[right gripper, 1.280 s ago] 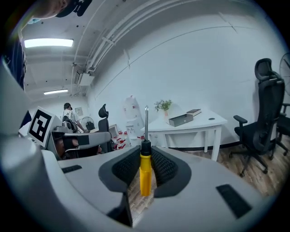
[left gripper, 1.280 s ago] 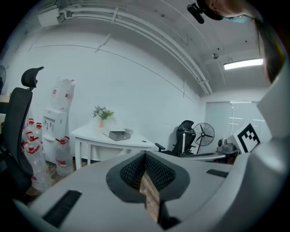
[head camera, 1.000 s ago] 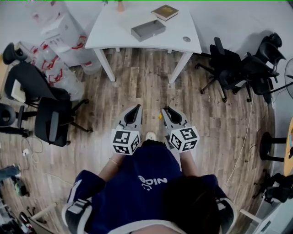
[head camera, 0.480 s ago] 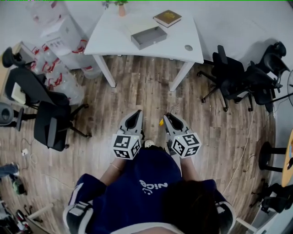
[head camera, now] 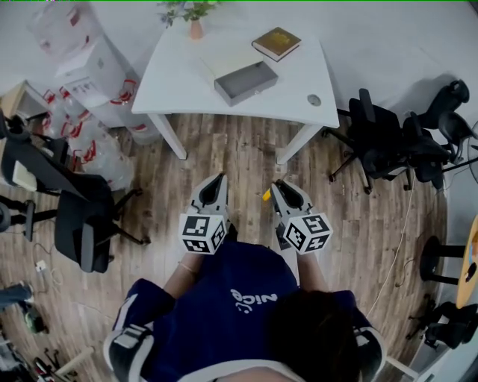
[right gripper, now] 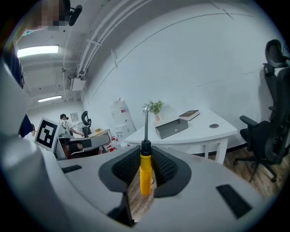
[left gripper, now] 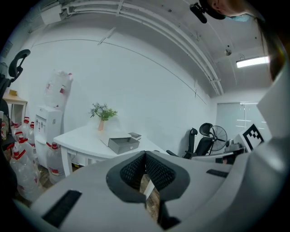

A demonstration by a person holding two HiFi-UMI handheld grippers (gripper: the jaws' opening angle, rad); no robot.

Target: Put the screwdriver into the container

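Note:
A yellow-handled screwdriver [right gripper: 144,174] stands upright between the pads of my right gripper [right gripper: 145,147], which is shut on the handle, with the metal shaft pointing up past the tips. In the head view only a bit of the screwdriver [head camera: 266,195] shows, beside the right gripper [head camera: 275,184]. The grey open container [head camera: 246,83] lies on the white table [head camera: 179,67] ahead, well beyond both grippers. The container [right gripper: 172,128] shows straight ahead of the right gripper, and the container [left gripper: 121,144] also shows ahead in the left gripper view. My left gripper [left gripper: 145,155] is shut and holds nothing. Over the wooden floor, the left gripper [head camera: 219,177] is level with the right one.
A book [head camera: 276,43] and a potted plant [head camera: 193,19] stand on the table near the container. Black office chairs [head camera: 388,127] stand to the right, another chair [head camera: 82,216] to the left. Water bottles [head camera: 89,127] and a dispenser sit at the left of the table.
The table and container have drifted lower and nearer in the head view as the person moves toward them. Both grippers keep their pose and grip.

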